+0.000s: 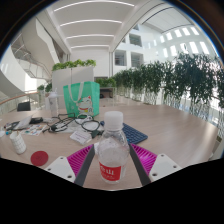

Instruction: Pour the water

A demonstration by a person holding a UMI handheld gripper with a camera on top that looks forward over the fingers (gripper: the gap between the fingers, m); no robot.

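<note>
A clear plastic water bottle (112,155) with a white cap and red label is clamped between the gripper's (113,160) ridged pink pads (80,158) above the pale desk (165,125).

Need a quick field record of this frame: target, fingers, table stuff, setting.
target: clear water bottle, white cap on, red label, upright
fingers: pink pads either side of the bottle; contact cannot be told
gripper: low over the table
left of bottle: red lid, small white bottle
beyond bottle: green bag, cables, dark blue cloth
setting: bright atrium, row of plants
pour status: not begun
</note>
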